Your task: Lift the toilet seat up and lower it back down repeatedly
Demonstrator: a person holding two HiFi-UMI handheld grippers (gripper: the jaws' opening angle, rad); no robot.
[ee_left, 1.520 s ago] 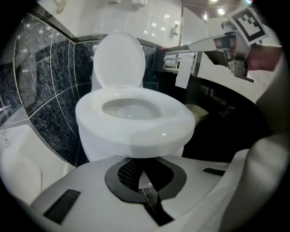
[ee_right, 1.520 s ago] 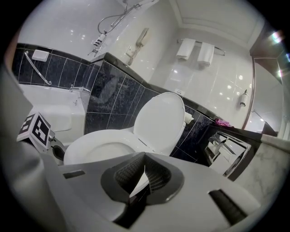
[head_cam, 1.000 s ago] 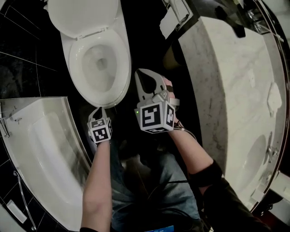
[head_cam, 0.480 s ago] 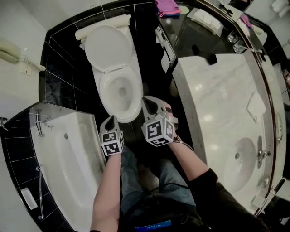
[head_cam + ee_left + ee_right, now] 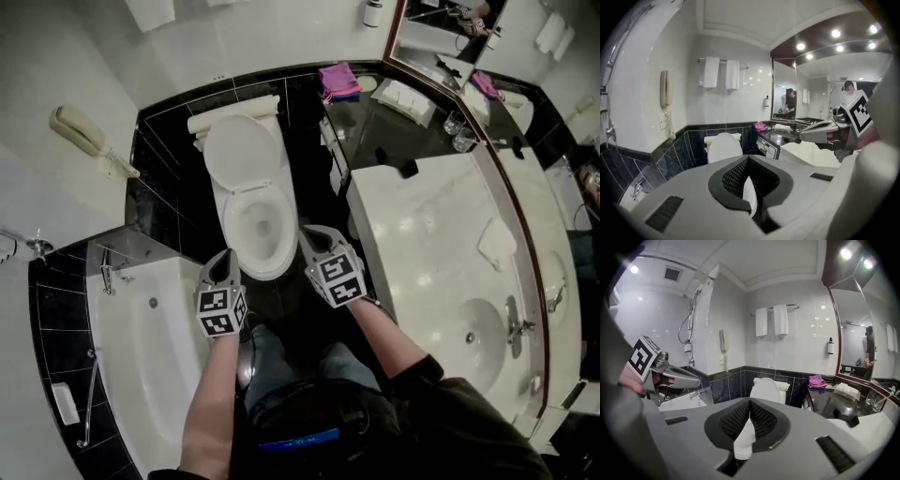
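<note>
Pull-back upward, contact broken
Left gripper (image 5: 222, 263) and right gripper (image 5: 317, 241), jaws closed and empty, have risen clear of toilet seat (image 5: 232, 223); cycle looks paused or finished.

Black tiles (image 5: 169, 211), white bathtub (image 5: 131, 356), marble vanity (image 5: 422, 244), wall phone (image 5: 80, 131), ceiling spotlights (image 5: 800, 46).

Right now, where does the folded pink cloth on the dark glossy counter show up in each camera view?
Head view: the folded pink cloth lies top centre, on the dark counter.
Left gripper view: the cloth is near the middle, below the mirror's left edge.
Right gripper view: the cloth is right of centre, at mid height.
Shared landmark: the white toilet sits just left of the cloth in every view.
</note>
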